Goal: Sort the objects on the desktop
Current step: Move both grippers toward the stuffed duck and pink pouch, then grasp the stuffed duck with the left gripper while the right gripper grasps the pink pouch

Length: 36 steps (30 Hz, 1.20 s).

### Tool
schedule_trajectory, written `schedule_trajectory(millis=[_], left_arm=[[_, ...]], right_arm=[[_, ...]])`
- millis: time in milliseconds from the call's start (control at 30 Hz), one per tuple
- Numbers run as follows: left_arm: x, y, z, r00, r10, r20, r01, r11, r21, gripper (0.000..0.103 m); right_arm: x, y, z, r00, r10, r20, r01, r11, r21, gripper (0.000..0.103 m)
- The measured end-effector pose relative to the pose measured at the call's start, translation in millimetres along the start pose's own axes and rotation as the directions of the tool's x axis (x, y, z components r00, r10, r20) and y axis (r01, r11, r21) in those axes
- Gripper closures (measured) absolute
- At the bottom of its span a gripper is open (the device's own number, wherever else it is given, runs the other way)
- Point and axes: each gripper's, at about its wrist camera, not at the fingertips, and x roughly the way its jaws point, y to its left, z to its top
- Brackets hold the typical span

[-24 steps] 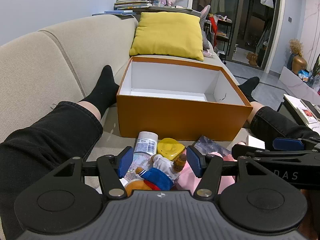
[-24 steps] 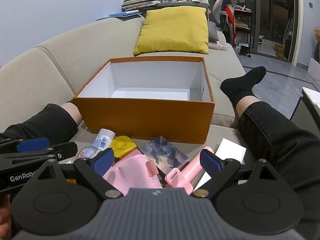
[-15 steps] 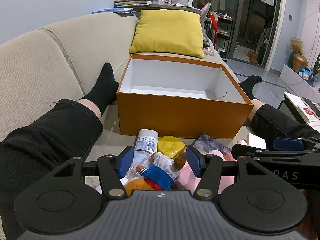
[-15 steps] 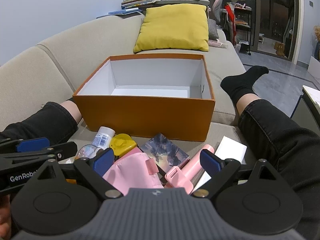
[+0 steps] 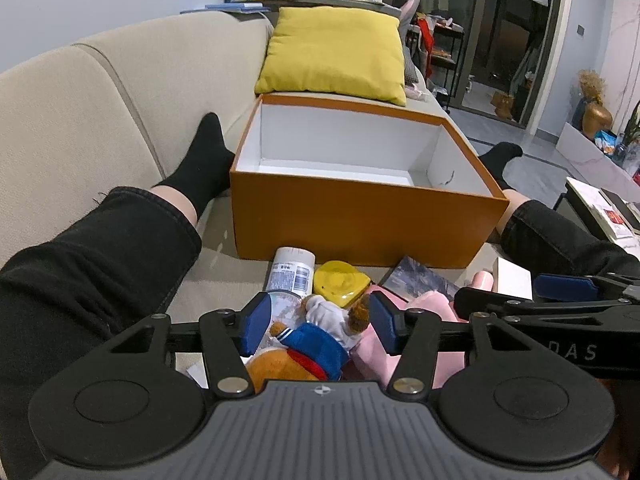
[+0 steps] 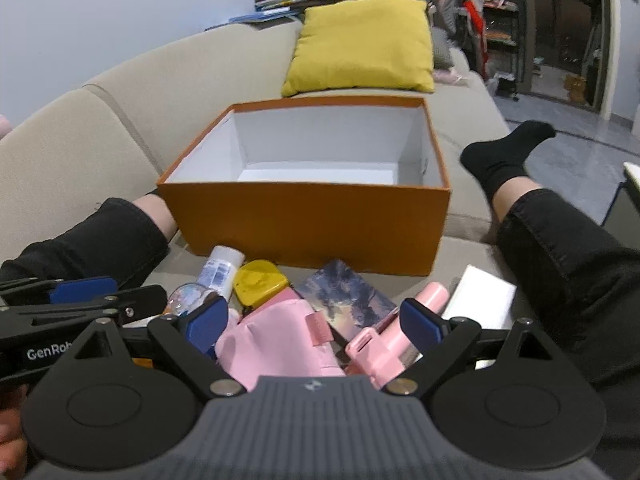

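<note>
1. The things to sort lie in a loose heap on the sofa seat (image 5: 224, 280), between the person's legs and just in front of the orange box (image 5: 360, 224): a plush toy (image 5: 308, 344), a white bottle (image 5: 292, 272) lying on its side, a yellow case (image 5: 340, 284), a pink pouch (image 6: 276, 344), a dark picture card (image 6: 344, 300), a pink tube-shaped gadget (image 6: 396, 332) and a white card (image 6: 480, 296).
2. The left gripper (image 5: 316, 324) hangs over the plush toy with its fingers spread wide on either side of it; whether the pads touch the toy I cannot tell, and it has hold of nothing that shows.
3. The right gripper (image 6: 316, 320) is also wide open and holds nothing, with the pink pouch and the pink gadget below and between its fingers.
4. The box stands open at the far edge of the heap, and what shows of its white inside is bare.
5. Judged from that, the sorting has hardly begun: no item is in the box, and every piece of the heap is left to move.
6. A yellow cushion (image 6: 364, 48) leans on the seat beyond the box.
</note>
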Motion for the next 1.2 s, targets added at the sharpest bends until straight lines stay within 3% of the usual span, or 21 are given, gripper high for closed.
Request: schedule_trajectory(millis=[133,267,333,500,733,867,1033,1200], left_arm=[[4,5,-1,0.999,-0.039,-0.029,0.039,0.999,0.013,0.040],[9,8,-6,0.994,-0.080,-0.074,0.082,0.996,0.028,0.043],[12,8,-9,0.991,-0.088,-0.098,0.092,0.995,0.042,0.045],[24,1,-18,0.986,-0.053,-0.159,0.079,0.984,0.160,0.045],[43,-3,-25,0.979,0.026,-0.204,0.051,0.930,0.365,0.042],[60,-3,-24,0.966,0.047,-0.254,0.061,0.913,0.404,0.041],[75,-2,-25,0.953,0.035,-0.299,0.090,0.914,0.396,0.036],[80,-1,-25,0.953,0.020,-0.302,0.105,0.914,0.391,0.034]], right_arm=[[8,-5,0,0.999,0.010,-0.037,-0.009,1.000,0.019,0.012],[19,-11,-4,0.992,0.045,-0.116,-0.043,0.999,0.017,0.038],[27,-15,-7,0.983,0.083,-0.165,-0.076,0.996,0.046,0.042],[37,-14,-11,0.966,0.129,-0.225,-0.128,0.992,0.019,0.043],[59,-12,-6,0.953,0.125,-0.276,-0.156,0.983,-0.092,0.042],[70,-12,-1,0.948,0.115,-0.295,-0.160,0.978,-0.133,0.040],[78,-8,1,0.942,0.132,-0.308,-0.187,0.970,-0.155,0.040],[83,-1,4,0.936,0.162,-0.311,-0.222,0.960,-0.169,0.045]])
